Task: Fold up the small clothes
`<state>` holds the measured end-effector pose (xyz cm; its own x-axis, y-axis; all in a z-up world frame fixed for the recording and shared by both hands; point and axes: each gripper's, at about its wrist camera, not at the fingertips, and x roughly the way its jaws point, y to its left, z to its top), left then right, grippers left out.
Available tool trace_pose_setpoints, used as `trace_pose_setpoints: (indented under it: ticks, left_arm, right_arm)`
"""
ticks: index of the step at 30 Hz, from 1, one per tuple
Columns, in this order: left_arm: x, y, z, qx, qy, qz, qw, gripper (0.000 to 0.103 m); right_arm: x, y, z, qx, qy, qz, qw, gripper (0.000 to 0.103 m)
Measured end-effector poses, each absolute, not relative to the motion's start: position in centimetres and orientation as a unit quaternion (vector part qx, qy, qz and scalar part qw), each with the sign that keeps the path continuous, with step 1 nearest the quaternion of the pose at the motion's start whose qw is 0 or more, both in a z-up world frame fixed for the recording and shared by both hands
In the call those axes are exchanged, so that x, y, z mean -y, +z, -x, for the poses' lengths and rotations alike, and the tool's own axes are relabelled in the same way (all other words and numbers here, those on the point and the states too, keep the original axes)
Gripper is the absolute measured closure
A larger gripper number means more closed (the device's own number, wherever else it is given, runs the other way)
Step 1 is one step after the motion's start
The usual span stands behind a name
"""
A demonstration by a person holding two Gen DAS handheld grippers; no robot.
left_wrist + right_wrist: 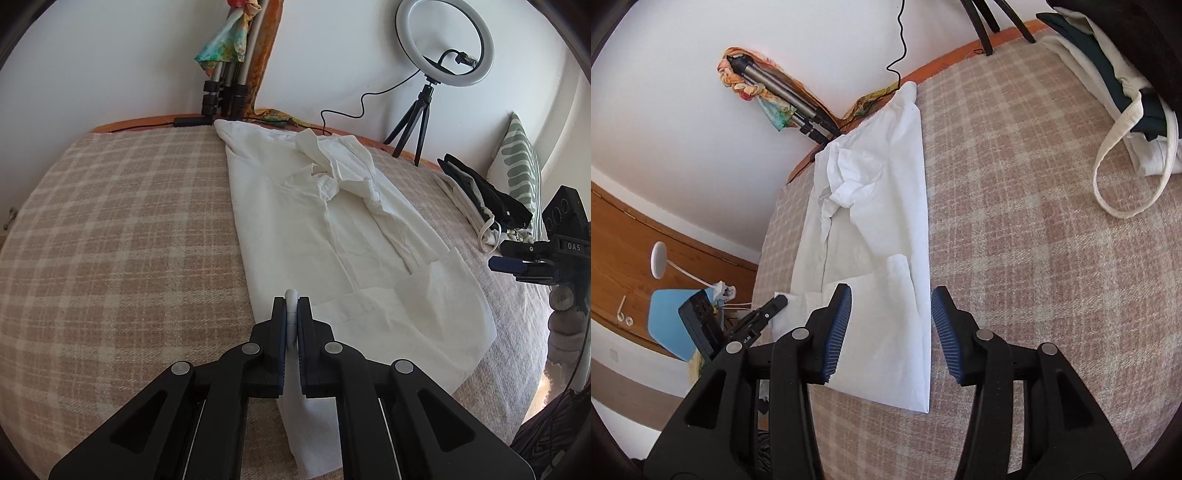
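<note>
White shirt (332, 229) lies lengthwise on the checked blanket (122, 236), broad bare cloth on my left. Beyond stand tripod legs (223, 94) and a ring light (445, 42); tote bag (1123, 122) far right. My left gripper (291, 314) is clenched on its hem; my right gripper (892, 325) hangs released over its near edge

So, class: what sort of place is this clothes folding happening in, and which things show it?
Probably a bedroom doubling as a home filming spot: a white shirt lies on a checked blanket, with a leaf-patterned cushion and a ring light on a tripod by the wall.
</note>
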<state>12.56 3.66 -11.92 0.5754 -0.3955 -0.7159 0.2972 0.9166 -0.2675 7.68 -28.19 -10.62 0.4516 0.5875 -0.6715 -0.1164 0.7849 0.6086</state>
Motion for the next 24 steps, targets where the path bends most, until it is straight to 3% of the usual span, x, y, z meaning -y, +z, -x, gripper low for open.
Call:
trace_pose_setpoints:
  ticks: [4, 9, 10, 11, 12, 13, 24]
  left_arm:
    - [-3.2, -11.6, -12.5, -0.412, -0.198, 0.051, 0.888, 0.099]
    - [-3.1, -11.8, -12.6, -0.417, -0.198, 0.053, 0.886, 0.099]
    - [-3.1, -11.9, -12.6, -0.417, -0.197, 0.052, 0.886, 0.099]
    - [-3.1, -11.9, -12.6, -0.418, -0.197, 0.052, 0.885, 0.099]
    - [-3.1, -11.9, -12.7, -0.418, -0.197, 0.052, 0.885, 0.099]
    - [-3.2, -11.9, -12.7, -0.418, -0.196, 0.053, 0.885, 0.099]
    - [-3.0, -12.0, -12.8, -0.419, -0.199, 0.055, 0.884, 0.099]
  right_arm:
    - [26.0, -11.4, -8.0, -0.492, 0.218, -0.190, 0.822, 0.065]
    - [24.1, -11.5, -8.3, -0.486, 0.202, -0.113, 0.843, 0.067]
    - [23.9, -11.6, -8.4, -0.487, 0.201, -0.106, 0.843, 0.072]
    - [23.7, -11.7, -8.5, -0.489, 0.200, -0.102, 0.843, 0.085]
    - [23.6, -11.9, -8.6, -0.492, 0.200, -0.098, 0.842, 0.093]
    - [23.3, -12.0, -8.7, -0.495, 0.197, -0.092, 0.842, 0.095]
    - [22.7, -12.5, -8.2, -0.500, 0.189, -0.055, 0.843, 0.095]
